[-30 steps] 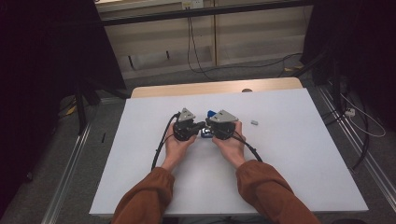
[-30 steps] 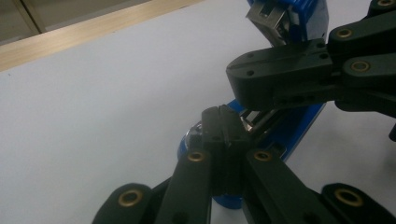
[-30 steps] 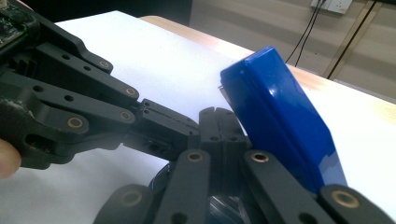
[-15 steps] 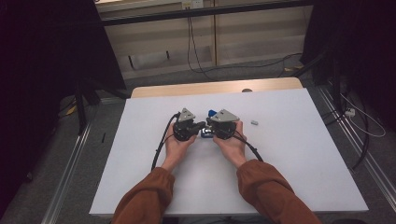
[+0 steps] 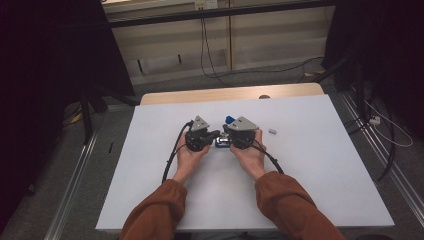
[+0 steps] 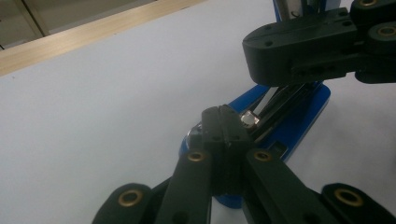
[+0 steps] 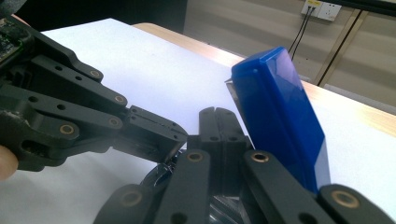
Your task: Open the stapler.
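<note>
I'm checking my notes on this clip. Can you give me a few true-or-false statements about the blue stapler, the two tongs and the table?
1. Both tongs, left and right, meet at the blue stapler near the table's middle. True.
2. The stapler's blue lid is swung open. True; the right gripper view shows it raised.
3. The left tongs' jaws stand wide apart. False; they are closed together.
4. A small grey piece lies on the white table to the right of the hands. True.
5. The table top is bare wood all over. False; it is white, with a wooden strip at the far edge.
</note>
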`<state>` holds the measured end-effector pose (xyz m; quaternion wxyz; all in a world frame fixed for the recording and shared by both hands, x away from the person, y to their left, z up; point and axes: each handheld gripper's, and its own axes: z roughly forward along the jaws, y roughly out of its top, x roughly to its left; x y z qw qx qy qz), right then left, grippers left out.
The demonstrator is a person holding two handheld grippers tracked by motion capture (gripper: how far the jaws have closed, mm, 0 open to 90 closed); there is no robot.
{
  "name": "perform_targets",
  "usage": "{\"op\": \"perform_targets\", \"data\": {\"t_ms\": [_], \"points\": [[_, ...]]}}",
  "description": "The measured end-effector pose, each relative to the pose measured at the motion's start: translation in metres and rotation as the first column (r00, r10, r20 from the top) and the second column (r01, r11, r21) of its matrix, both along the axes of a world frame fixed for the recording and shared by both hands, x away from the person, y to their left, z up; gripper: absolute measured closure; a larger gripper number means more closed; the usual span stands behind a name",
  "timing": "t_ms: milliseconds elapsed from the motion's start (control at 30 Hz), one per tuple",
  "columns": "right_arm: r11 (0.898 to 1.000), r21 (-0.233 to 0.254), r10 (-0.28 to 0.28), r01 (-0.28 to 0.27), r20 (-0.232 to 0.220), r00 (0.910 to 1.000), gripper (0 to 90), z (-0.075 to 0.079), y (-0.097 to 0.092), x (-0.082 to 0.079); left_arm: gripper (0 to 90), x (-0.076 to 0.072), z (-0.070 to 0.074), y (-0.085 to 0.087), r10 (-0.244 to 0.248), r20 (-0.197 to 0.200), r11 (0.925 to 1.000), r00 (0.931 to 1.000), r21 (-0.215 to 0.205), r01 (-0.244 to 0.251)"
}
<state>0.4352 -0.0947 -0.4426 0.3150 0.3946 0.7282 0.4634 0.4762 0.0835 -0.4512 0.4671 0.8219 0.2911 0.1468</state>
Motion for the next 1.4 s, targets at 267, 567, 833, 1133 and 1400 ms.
{"op": "perform_targets", "data": {"t_ms": [267, 567, 833, 1133, 1400], "points": [[1.000, -0.004, -0.008, 0.008, 0.008, 0.9999, 90.0, 0.0016, -0.0019, -0.0012, 90.0, -0.0003, -0.0002, 0.0005, -0.002, 0.004, 1.0000, 1.0000, 0.002, 0.002], [0.999, -0.010, -0.034, 0.034, 0.030, 0.9990, 90.0, 0.0033, -0.0044, -0.0037, 90.0, -0.0004, -0.0009, 0.0008, -0.001, 0.007, 1.0000, 1.0000, -0.006, 0.001], [0.999, -0.013, -0.041, 0.041, 0.029, 0.9987, 90.0, 0.0058, -0.0077, -0.0041, 90.0, -0.0010, -0.0017, 0.0014, 0.004, 0.004, 0.9999, 1.0000, -0.014, -0.004], [0.999, -0.016, -0.036, 0.036, 0.038, 0.9987, 90.0, 0.0054, -0.0086, -0.0041, 90.0, -0.0012, -0.0015, 0.0008, 0.002, 0.014, 1.0000, 0.9999, -0.008, -0.002], [0.998, -0.025, -0.049, 0.050, 0.044, 0.9978, 90.0, 0.0062, -0.0090, -0.0052, 90.0, -0.0010, -0.0016, 0.0015, 0.004, 0.004, 0.9999, 1.0000, -0.013, -0.004]]}}
